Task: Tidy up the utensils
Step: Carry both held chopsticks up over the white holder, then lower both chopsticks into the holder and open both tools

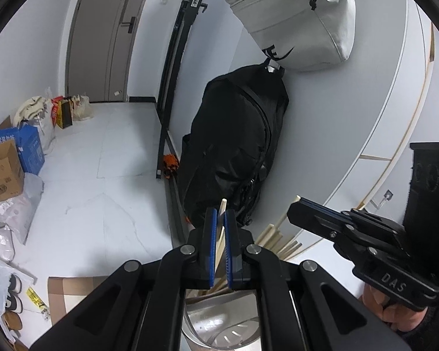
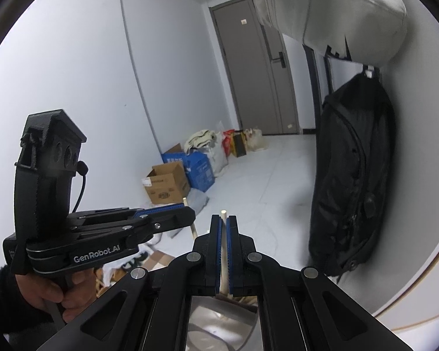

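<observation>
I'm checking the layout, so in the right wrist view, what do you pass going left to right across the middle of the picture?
Left gripper in a hand → brown cardboard box → blue box → right gripper shut on a chopstick → black backpack hanging on the wall.

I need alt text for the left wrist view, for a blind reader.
The left gripper is shut on one wooden chopstick above a metal holder. More chopsticks lean beside it; the right gripper grips another.
</observation>
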A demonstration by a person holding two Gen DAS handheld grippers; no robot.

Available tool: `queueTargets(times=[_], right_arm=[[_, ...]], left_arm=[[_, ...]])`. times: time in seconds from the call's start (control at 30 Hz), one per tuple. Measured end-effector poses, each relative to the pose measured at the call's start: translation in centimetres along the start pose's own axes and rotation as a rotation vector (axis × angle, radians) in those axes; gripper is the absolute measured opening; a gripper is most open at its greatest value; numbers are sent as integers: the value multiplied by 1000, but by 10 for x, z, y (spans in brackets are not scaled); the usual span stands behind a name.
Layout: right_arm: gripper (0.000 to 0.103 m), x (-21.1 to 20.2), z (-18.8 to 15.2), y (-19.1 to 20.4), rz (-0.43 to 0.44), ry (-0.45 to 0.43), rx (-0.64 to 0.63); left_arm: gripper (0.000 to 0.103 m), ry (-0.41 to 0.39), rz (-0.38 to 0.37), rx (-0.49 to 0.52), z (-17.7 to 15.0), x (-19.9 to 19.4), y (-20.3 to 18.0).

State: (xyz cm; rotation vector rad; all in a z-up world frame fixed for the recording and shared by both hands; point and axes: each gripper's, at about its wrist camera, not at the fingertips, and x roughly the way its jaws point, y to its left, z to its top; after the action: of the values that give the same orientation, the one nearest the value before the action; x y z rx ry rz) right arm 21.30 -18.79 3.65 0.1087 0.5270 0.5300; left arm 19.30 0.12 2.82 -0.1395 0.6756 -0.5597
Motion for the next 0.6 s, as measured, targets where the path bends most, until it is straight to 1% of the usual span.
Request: queueTargets(times=[0.07,0.1,0.2,0.27,0.37,0.6], right_arm=[[3,0,0,-4,17,7,26],[6,0,0,-7,20,5,40],[6,-2,-3,-13,39,7,84],[6,1,-5,-17,58,24,105],[6,3,-11,-17,56,47,103],[6,-9,-16,-16,42,48,107]], left_arm=[[1,5,-5,0,0,-1,0],[1,7,0,6,0,-1,0],[1,16,8,25,-2,-1,-3],[1,28,9,28,-4,2,-4],[1,44,10,24,-10,3,-2],[2,89,-8,10,-18,3,0]])
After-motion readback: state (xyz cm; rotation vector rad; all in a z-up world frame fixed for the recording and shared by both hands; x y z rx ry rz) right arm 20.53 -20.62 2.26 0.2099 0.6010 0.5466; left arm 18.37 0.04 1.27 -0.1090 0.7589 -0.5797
